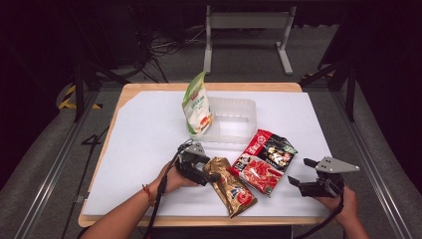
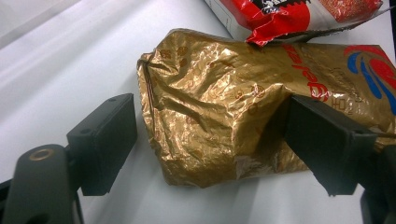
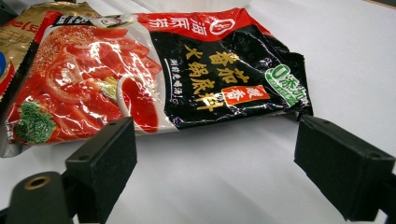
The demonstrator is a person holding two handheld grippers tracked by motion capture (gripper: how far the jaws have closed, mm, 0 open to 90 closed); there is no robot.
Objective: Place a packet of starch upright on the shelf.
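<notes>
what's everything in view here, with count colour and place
gold packet: 1, gold, near edge of the sheet, its end between the left jaws
red and black packet: 1, red and black, right of the gold packet, lying flat
green and white pouch: 1, upright at the tub's left end
plastic tub: 1, clear, centre far side
sheet: 1, white, covering the wooden table
left hand-held gripper: 1, black, open around the gold packet
right hand-held gripper: 1, black, open, right of the red packet

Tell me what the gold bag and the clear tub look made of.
Gold bag: likely metallised foil film, glossy; it holds sharp crinkles and bright glints. Tub: seemingly translucent plastic, slightly frosted; the white table shows through its walls.
</notes>
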